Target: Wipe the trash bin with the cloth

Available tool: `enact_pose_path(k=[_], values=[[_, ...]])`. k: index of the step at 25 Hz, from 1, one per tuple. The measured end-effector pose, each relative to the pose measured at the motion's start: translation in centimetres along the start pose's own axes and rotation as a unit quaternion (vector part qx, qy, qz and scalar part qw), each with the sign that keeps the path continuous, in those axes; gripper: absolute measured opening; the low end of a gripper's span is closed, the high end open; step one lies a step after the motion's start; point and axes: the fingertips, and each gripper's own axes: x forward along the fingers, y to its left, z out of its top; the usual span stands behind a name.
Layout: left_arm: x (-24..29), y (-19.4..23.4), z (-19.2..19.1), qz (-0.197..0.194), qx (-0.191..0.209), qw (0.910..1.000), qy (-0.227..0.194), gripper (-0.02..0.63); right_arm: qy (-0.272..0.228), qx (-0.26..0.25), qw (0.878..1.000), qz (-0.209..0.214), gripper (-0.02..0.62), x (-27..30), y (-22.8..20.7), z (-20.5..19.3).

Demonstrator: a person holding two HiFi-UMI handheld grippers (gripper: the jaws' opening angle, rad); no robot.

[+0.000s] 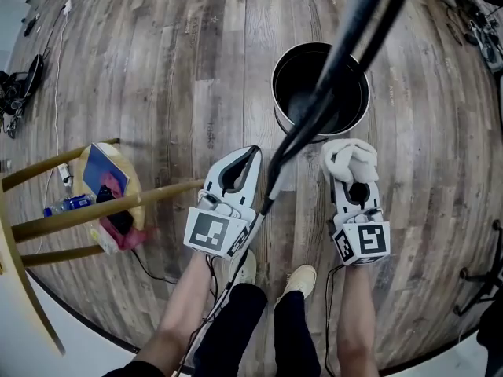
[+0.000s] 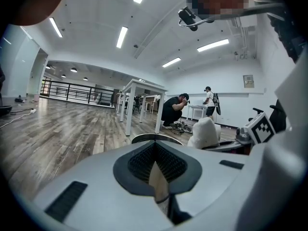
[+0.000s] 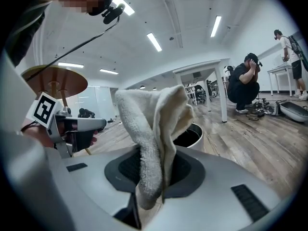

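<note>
A round trash bin [image 1: 321, 93] with a metal rim and a black inside stands on the wooden floor just ahead of both grippers. My right gripper [image 1: 351, 181] is shut on a bunched white cloth [image 1: 350, 158], held just short of the bin's near rim. In the right gripper view the cloth [image 3: 154, 129] stands up out of the jaws and hides part of the bin [image 3: 191, 135]. My left gripper [image 1: 250, 155] is shut and holds nothing, left of the cloth. In the left gripper view the bin's rim [image 2: 156, 137] shows just beyond the shut jaws, with the cloth [image 2: 204, 133] to the right.
A wooden stool [image 1: 78, 210] stands at the left over a blue-and-pink bag [image 1: 106, 183] and a bottle [image 1: 67, 205]. A black pole with a cable [image 1: 346, 49] crosses above the bin. Cables lie at the far left. White tables [image 2: 139, 105] and two people [image 2: 175, 110] are far behind.
</note>
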Motion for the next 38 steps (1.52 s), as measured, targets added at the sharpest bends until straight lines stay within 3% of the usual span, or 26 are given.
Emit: enact_pose_path(k=[6, 12, 26, 33, 38], values=[[1.7, 0.9, -5.1, -0.003, 0.003, 0.9997, 0.023, -0.005, -0.002, 0.001, 1.0, 0.006, 0.094, 3.5, -0.8, -3.4], [3.4, 1.5, -8.7, -0.002, -0.019, 0.9997, 0.015, -0.005, -0.002, -0.004, 1.0, 0.016, 0.094, 5.8, -1.6, -6.6], [4.6, 4.2, -19.0, 0.009, -0.033, 0.999, 0.028, -0.005, 0.06, -0.001, 0.998, 0.015, 0.094, 10.7, -2.7, -20.1], [4.2, 6.5, -21.8, 0.019, -0.036, 0.9988, 0.028, -0.005, 0.081, 0.008, 0.997, 0.015, 0.094, 12.8, -2.1, -24.8], [3.6, 7.4, -22.0, 0.026, -0.037, 0.9986, 0.028, -0.005, 0.079, 0.011, 0.997, 0.013, 0.094, 13.1, -1.8, -25.1]])
